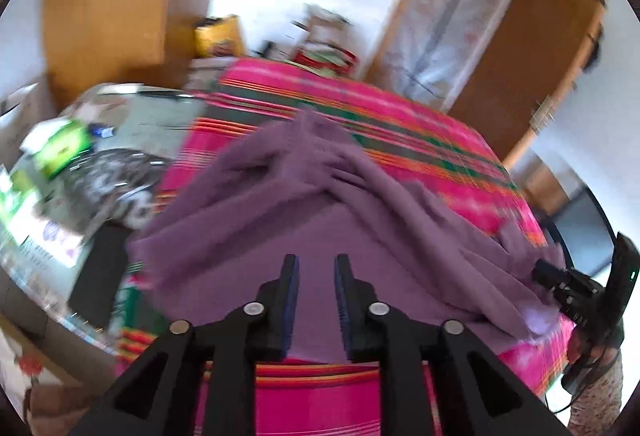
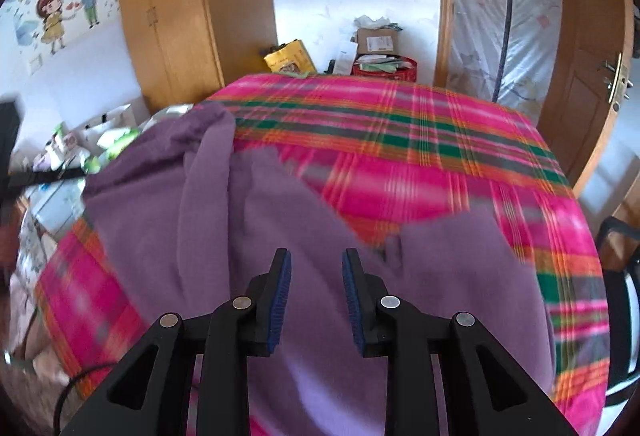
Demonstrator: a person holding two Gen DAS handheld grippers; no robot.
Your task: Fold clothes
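We've got both the left gripper (image 1: 316, 268) and right gripper (image 2: 316, 264) spread, empty, above the rumpled purple garment (image 2: 304, 236); bunched layers ahead risk a multi-layer pinch.

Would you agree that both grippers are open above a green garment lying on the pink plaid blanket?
The colour is wrong: the garment is purple, not green, as the right wrist view shows. Otherwise yes: left gripper and right gripper are open above it, on the pink plaid blanket.

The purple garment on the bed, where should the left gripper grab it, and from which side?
Probably the purple garment by its near edge, coming in from the front: that edge lies flat across the blanket, right ahead of the open left gripper.
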